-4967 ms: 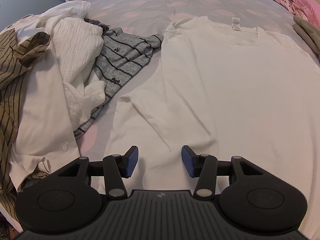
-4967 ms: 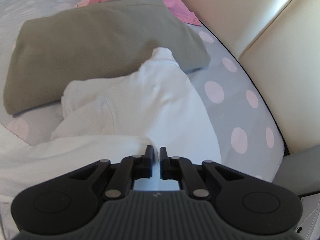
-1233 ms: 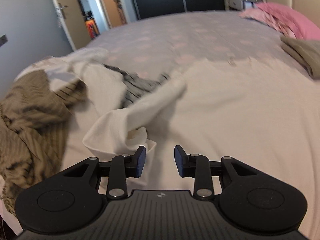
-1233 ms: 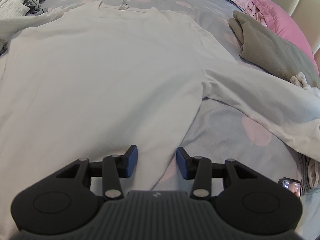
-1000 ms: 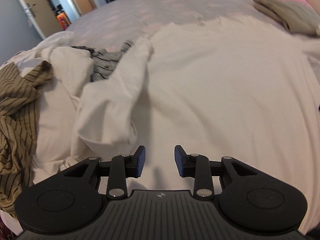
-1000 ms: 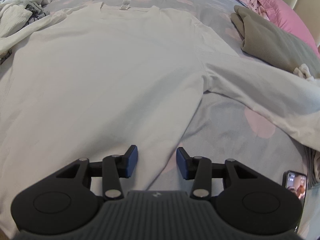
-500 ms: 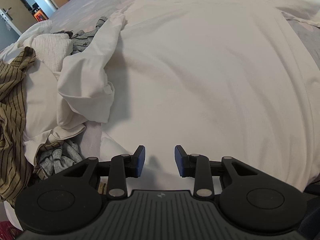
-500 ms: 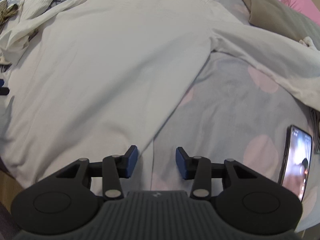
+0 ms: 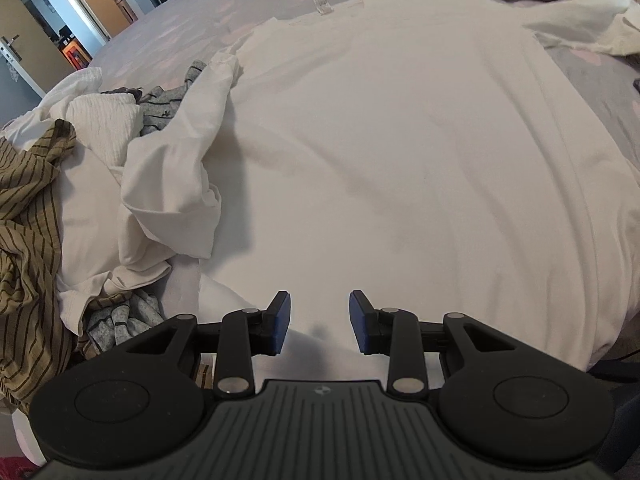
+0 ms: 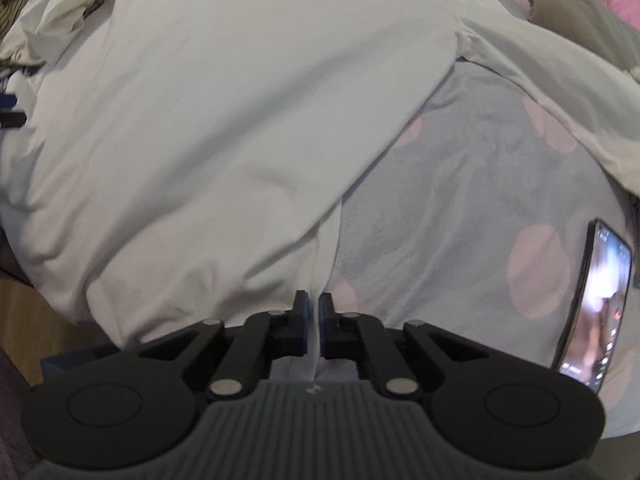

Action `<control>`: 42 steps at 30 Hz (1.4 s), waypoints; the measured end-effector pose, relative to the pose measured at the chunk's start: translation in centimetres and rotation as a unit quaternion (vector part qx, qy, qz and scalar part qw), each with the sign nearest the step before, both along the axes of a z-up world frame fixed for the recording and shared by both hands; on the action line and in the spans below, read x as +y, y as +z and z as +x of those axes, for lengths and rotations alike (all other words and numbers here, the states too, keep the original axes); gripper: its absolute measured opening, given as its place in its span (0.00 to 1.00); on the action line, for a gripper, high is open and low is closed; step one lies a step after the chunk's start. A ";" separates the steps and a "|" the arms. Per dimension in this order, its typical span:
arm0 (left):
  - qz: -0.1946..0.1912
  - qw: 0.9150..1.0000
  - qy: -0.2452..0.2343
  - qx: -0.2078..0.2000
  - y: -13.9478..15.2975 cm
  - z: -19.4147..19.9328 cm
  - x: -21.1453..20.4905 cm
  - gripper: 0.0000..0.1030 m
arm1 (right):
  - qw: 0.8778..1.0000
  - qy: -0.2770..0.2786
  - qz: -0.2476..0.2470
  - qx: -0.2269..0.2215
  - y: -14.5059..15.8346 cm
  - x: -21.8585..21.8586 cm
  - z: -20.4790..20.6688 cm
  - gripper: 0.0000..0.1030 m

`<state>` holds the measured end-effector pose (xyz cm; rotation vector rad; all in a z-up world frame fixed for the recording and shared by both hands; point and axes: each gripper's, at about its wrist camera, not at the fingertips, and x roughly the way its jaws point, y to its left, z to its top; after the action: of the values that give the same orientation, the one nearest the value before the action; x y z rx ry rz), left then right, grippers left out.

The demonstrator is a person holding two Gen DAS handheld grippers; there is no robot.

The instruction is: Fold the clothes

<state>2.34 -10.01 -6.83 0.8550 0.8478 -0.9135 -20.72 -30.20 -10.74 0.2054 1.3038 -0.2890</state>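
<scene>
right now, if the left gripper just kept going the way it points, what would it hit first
Most likely the hem area of the white long-sleeve shirt spread on the bed. The left gripper points steeply down at it with open jaws, nothing between them. How far above the cloth it hangs is unclear.

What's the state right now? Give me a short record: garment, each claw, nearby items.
garment: white shirt spread flat on the bed, neck label at the far end
right claw: has just closed; shut on the shirt's hem corner
left claw: open, over the hem at the other bottom corner, nothing gripped
left sleeve: bunched up against the clothes pile
right sleeve: stretched out sideways
phone: on the bed, right of the right claw, screen lit
</scene>
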 end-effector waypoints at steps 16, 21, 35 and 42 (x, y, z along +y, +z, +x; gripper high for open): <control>-0.017 0.999 0.026 0.032 1.4 2.0 1.2 0.36 | 0.990 0.044 -0.025 0.135 0.6 -0.6 -1.6 0.01; -0.007 0.998 0.047 0.044 1.2 2.6 2.7 0.41 | 0.991 0.062 -0.050 0.110 1.5 0.2 -0.7 0.13; 0.049 0.984 0.157 0.072 -1.6 5.5 8.6 0.42 | 0.983 0.170 -0.044 0.051 1.5 3.9 5.5 0.26; 0.082 0.982 0.142 0.099 -3.9 5.7 8.7 0.28 | 0.983 0.172 -0.026 0.061 0.7 3.8 6.5 0.26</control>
<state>8.04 -1.28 -10.69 0.7670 1.1971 -0.6908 -14.26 -26.37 -10.09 -0.0849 1.4250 -0.0419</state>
